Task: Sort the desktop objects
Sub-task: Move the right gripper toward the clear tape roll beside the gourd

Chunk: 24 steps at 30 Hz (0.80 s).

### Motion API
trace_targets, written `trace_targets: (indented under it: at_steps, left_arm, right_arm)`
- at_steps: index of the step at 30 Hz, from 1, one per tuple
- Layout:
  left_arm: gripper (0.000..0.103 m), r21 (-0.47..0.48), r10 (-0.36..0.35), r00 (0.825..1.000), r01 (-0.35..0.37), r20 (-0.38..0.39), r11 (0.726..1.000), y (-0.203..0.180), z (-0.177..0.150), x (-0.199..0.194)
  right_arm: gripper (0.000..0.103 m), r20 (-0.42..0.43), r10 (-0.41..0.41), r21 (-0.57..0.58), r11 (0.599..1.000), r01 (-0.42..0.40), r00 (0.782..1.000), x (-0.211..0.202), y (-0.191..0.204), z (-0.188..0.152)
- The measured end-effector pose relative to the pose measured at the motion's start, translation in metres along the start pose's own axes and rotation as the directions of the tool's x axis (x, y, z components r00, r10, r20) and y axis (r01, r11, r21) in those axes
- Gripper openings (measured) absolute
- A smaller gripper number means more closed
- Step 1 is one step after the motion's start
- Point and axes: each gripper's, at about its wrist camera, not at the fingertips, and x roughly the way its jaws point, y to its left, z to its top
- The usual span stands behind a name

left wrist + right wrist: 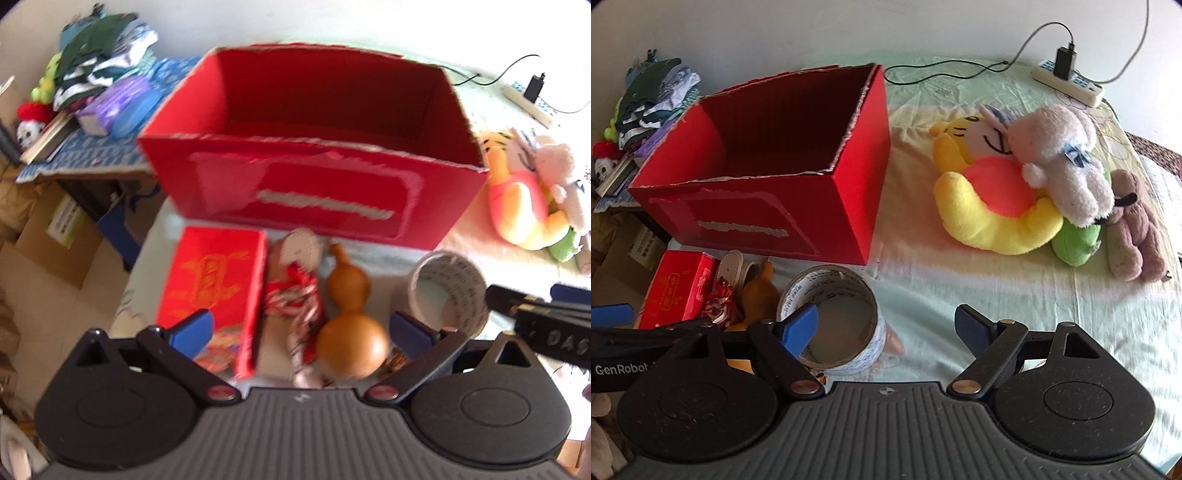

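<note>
The left tool (301, 326) hangs released over the gourd (349, 317) and the flat red packet (214, 291); the right tool (886, 328) is released too — the tape roll (836, 325) sits at its left finger; the red box (768, 177) stands farther back on the bed sheet (960, 295), plush toys (1015, 184) to its right.

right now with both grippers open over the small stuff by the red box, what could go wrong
1. The gourd lies tight against the red-and-white cord bundle; the open left gripper may snag both.
2. The gourd is round and could roll when touched.
3. The right gripper has one finger over the tape roll, and the left gripper sits close beside it, so they might collide.
</note>
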Motion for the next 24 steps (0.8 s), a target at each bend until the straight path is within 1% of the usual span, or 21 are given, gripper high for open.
trace_targets:
  at_steps: [2,4,8,11,16,24]
  left_arm:
    - [0.102,-0.001,0.008,1.0,-0.008,-0.019,1.0,0.009,-0.007,-0.004]
    - [0.102,0.009,0.038,0.999,-0.037,-0.031,0.999,0.015,-0.016,-0.005]
    - [0.102,0.005,0.049,0.996,-0.049,-0.072,0.999,0.022,-0.026,0.002]
    - [0.102,0.012,0.051,0.995,-0.05,-0.09,0.999,0.021,-0.03,0.007]
    - [0.102,0.043,0.042,0.995,-0.039,-0.089,0.998,0.02,-0.033,0.01]
    - [0.102,0.112,0.012,0.997,-0.003,-0.082,0.994,0.034,-0.031,0.016]
  right_arm:
    - [0.084,-0.003,0.03,-0.045,0.999,-0.03,1.0,-0.003,0.005,0.001]
    - [0.084,-0.017,0.049,-0.078,0.996,-0.05,0.999,-0.004,0.01,0.002]
    - [0.084,-0.05,0.05,-0.106,0.993,-0.055,0.998,0.0,0.017,-0.001]
    - [0.084,-0.072,0.045,-0.103,0.993,-0.053,0.996,0.004,0.021,-0.006]
    - [0.084,-0.096,0.023,-0.078,0.996,-0.031,0.995,0.006,0.025,-0.015]
    - [0.084,-0.099,-0.019,-0.015,1.0,0.017,0.995,0.004,0.037,-0.027]
